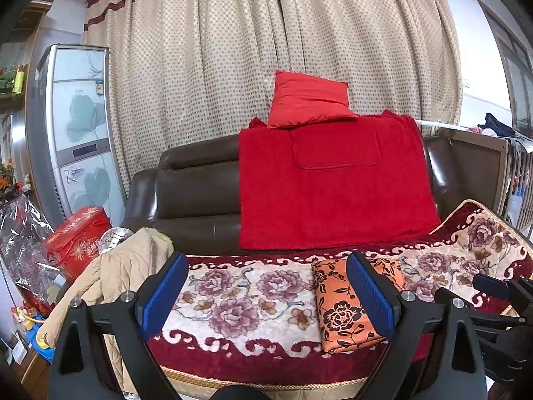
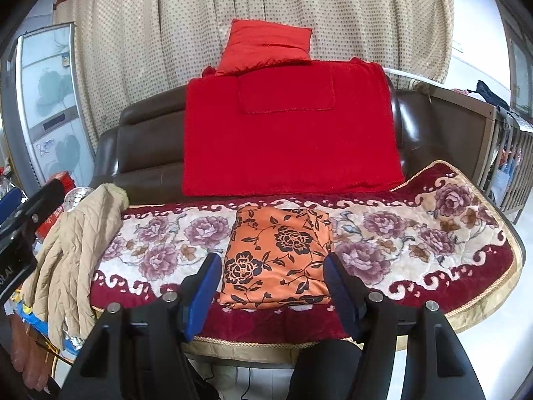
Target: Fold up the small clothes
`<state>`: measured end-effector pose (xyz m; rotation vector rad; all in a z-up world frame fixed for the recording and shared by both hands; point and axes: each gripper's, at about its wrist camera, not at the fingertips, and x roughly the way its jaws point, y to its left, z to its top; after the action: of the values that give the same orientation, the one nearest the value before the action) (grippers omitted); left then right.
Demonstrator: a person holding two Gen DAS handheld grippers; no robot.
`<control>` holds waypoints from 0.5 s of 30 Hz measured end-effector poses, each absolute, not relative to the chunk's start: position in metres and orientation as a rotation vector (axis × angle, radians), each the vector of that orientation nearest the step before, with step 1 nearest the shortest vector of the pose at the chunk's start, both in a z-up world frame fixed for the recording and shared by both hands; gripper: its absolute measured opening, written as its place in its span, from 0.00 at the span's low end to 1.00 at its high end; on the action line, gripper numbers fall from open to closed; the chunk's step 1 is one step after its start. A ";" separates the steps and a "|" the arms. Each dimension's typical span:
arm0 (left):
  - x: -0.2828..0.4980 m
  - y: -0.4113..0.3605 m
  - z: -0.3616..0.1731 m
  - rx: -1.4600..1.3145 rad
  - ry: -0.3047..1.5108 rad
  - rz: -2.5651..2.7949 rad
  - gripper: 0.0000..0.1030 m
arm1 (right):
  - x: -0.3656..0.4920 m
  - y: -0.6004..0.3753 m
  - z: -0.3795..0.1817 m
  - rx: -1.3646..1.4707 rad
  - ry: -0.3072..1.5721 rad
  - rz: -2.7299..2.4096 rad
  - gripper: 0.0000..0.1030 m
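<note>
Right gripper (image 2: 271,286) spread, empty, hovering before the folded orange garment (image 2: 278,256) on the floral sofa cover (image 2: 416,243). Left gripper (image 1: 266,296) likewise spread, left of that garment. This piece looks folded; next, the beige jacket (image 2: 76,243) further left needs grasping.

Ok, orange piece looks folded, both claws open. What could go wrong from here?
The folded orange floral cloth lies near the front edge of the floral sofa cover; a nudge from the right claw might undo it or slide it off. The beige quilted garment hangs over the sofa's end and could slip down.
</note>
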<state>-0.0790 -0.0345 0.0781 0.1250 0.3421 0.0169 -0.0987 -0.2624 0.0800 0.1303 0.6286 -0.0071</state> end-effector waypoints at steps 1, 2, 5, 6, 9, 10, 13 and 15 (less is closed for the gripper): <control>-0.076 -0.034 0.077 0.126 0.347 0.016 0.93 | -0.096 -0.262 0.078 0.130 0.634 -0.007 0.66; -0.072 -0.034 0.075 0.126 0.353 0.014 0.93 | -0.094 -0.262 0.077 0.130 0.638 -0.008 0.66; -0.063 -0.033 0.073 0.122 0.364 0.013 0.93 | -0.084 -0.262 0.073 0.132 0.653 -0.011 0.66; -0.059 -0.032 0.071 0.120 0.370 0.013 0.93 | -0.080 -0.262 0.072 0.130 0.657 -0.012 0.66; -0.049 -0.031 0.068 0.117 0.382 0.012 0.93 | -0.070 -0.260 0.069 0.119 0.668 -0.018 0.66; -0.045 -0.031 0.067 0.117 0.386 0.012 0.93 | -0.066 -0.261 0.068 0.117 0.673 -0.017 0.66; -0.034 -0.032 0.063 0.119 0.401 0.010 0.93 | -0.055 -0.260 0.066 0.117 0.681 -0.014 0.66; -0.028 -0.032 0.061 0.119 0.408 0.010 0.93 | -0.048 -0.259 0.064 0.112 0.686 -0.013 0.66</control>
<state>-0.0280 -0.0319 0.0607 0.1192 0.4082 0.0103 -0.0484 -0.2590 0.0642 0.1122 0.6855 -0.0129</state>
